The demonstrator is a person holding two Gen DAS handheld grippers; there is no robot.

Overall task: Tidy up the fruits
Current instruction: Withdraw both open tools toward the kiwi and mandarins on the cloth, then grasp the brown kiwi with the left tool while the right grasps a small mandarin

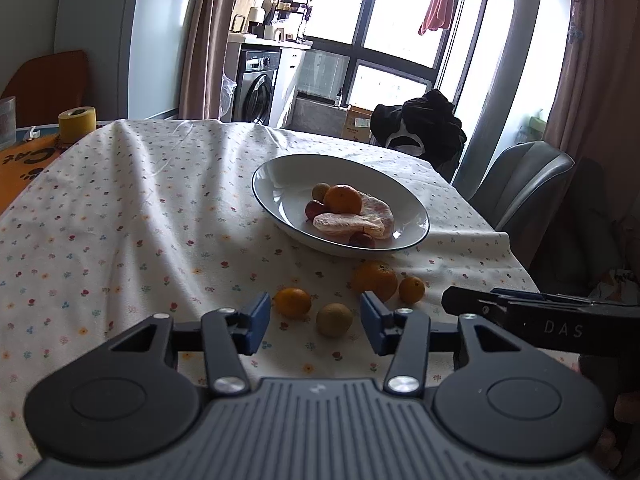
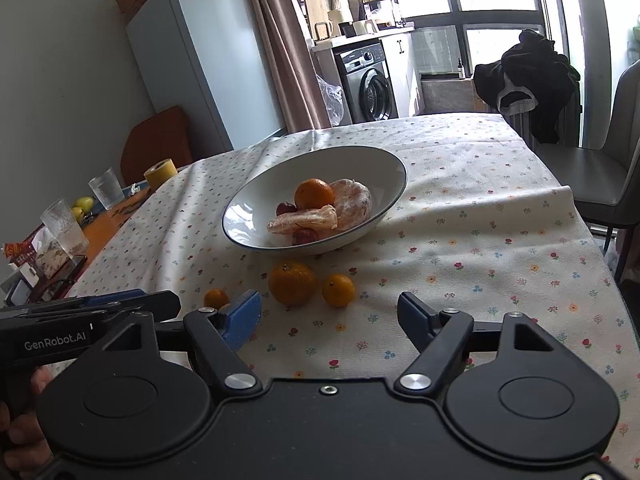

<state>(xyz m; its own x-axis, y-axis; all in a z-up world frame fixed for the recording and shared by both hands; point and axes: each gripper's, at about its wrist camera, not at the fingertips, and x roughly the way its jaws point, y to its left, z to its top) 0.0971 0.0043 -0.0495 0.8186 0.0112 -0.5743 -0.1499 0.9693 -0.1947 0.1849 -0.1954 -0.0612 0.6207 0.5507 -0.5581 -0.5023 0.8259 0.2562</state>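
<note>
Your left gripper [image 1: 313, 322] and right gripper [image 2: 329, 316] both gape, empty. Four round fruits, no long axis, sit near the bowl [image 1: 280, 172]; your left pad hides part of the small orange [image 2: 216, 298]

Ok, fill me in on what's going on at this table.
A person holds two grippers over a floral tablecloth, sorting fruit into a white bowl. The bowl already holds an orange and other fruit. Four pieces remain on the cloth. The left gripper is open around a greenish fruit; the right gripper is open and empty.
</note>
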